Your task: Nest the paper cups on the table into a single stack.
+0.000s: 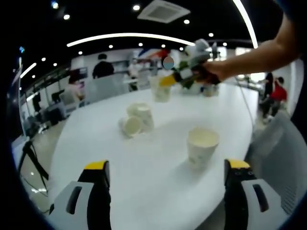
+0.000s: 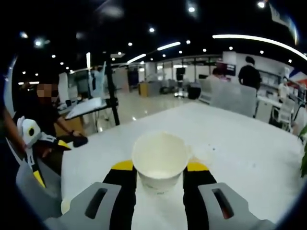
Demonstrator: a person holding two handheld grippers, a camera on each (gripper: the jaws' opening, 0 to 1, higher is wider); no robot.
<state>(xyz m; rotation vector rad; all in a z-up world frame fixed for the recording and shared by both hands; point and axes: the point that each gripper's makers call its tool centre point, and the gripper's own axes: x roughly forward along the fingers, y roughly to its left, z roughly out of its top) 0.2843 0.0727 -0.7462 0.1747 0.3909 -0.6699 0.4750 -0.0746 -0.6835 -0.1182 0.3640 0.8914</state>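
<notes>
right gripper point(image 2: 159, 173) clamps an upright paper cup point(image 2: 160, 165) at its wall; in the left gripper view that held cup point(image 1: 160, 88) hangs at the table's point(image 1: 144, 182) far side. left gripper point(image 1: 168, 179) jaws wide, holding nothing. landmark: upright cup point(image 1: 201, 146), just ahead of the left jaws. beyond it toward the held cup, two tipped cups point(image 1: 136, 120) lie touching. risk, judged: squeezing could crush the thin wall; a tilted descent could catch a rim; tipped cups may roll. no legible writing or brand.

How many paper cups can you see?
4: one upright near the left gripper, two lying mid-table, one held by the right gripper. More may be hidden.
</notes>
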